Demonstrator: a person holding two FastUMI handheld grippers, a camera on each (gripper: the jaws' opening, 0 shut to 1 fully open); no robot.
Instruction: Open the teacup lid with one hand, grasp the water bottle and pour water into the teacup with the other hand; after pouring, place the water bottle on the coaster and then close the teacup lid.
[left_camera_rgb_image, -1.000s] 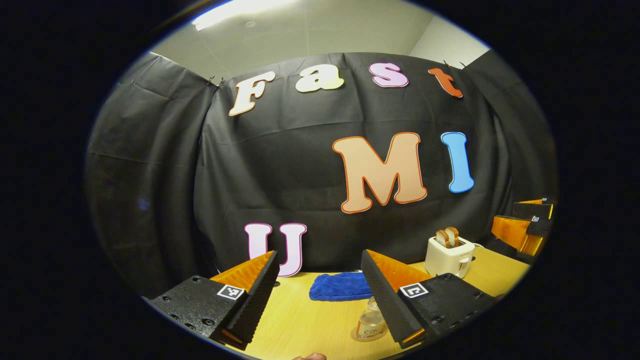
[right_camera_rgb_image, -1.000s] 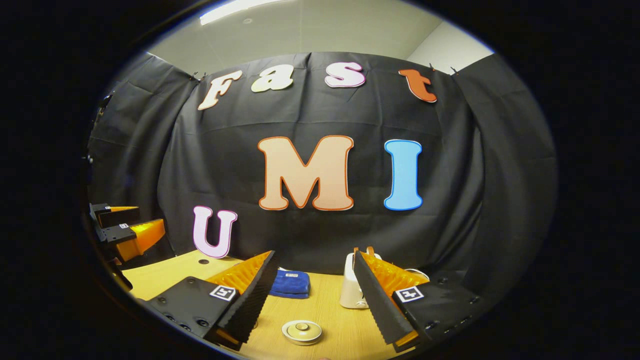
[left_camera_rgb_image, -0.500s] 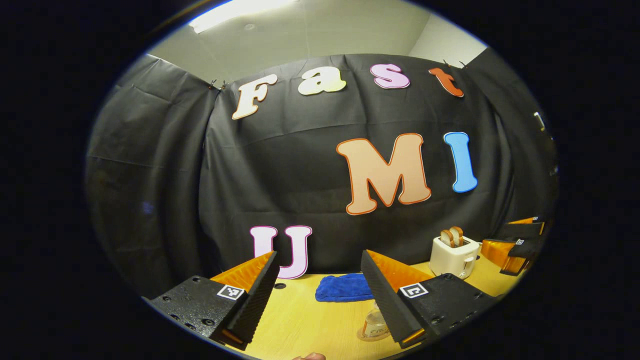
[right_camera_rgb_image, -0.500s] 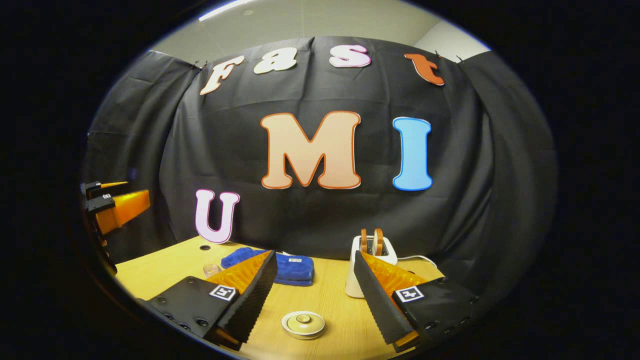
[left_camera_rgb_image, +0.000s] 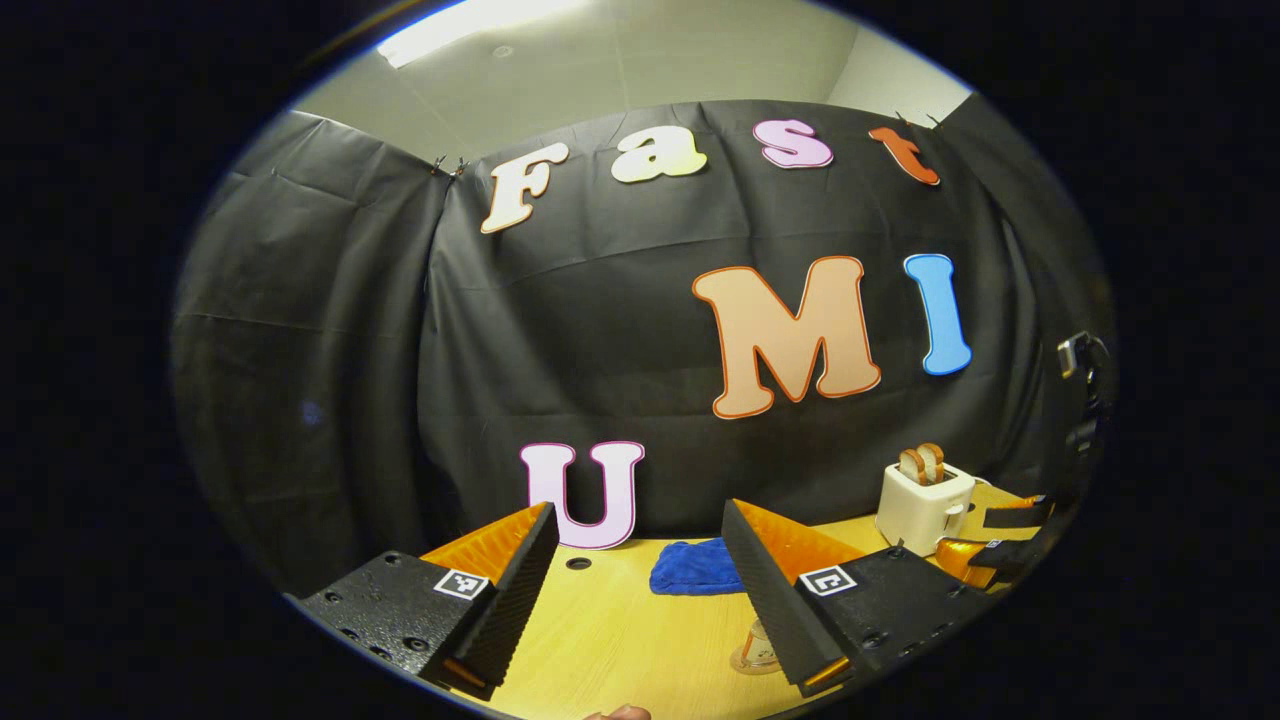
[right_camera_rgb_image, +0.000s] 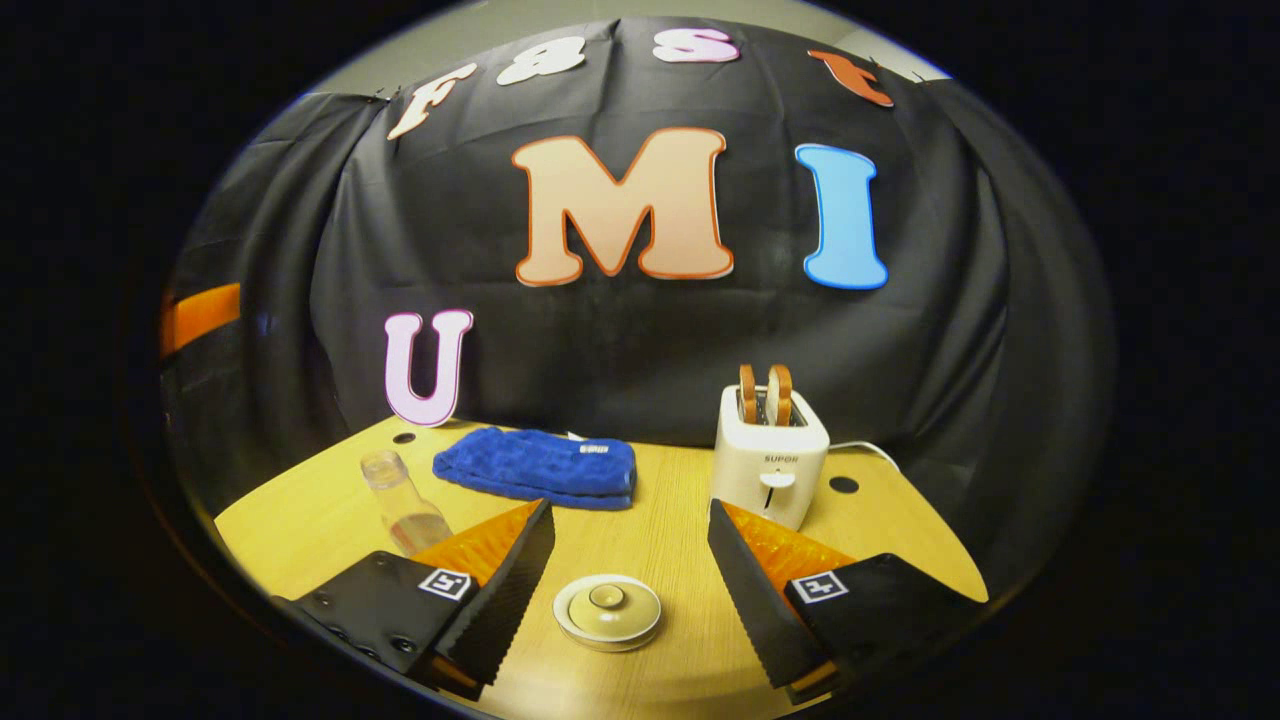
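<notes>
The cream teacup lid (right_camera_rgb_image: 607, 610) with its round knob sits on the teacup, on the table just beyond and between my right gripper's fingers. My right gripper (right_camera_rgb_image: 630, 505) is open and above it, touching nothing. A clear water bottle (right_camera_rgb_image: 400, 500) stands upright to the left, partly hidden behind the left finger. In the left gripper view the water bottle (left_camera_rgb_image: 757, 640) peeks out beside the right finger, on a thin round coaster (left_camera_rgb_image: 742, 666). My left gripper (left_camera_rgb_image: 637, 505) is open and empty, up off the table.
A folded blue cloth (right_camera_rgb_image: 540, 465) lies at the back of the wooden table (right_camera_rgb_image: 660, 540). To its right is a white toaster (right_camera_rgb_image: 770, 455) holding two slices. The other gripper (left_camera_rgb_image: 1000, 560) shows low at the right, near the toaster (left_camera_rgb_image: 925, 500).
My right gripper has tilted down toward the table, bringing the teacup lid, bottle and toaster further into view. My left gripper has swung left, and the right gripper has sunk lower in its view.
</notes>
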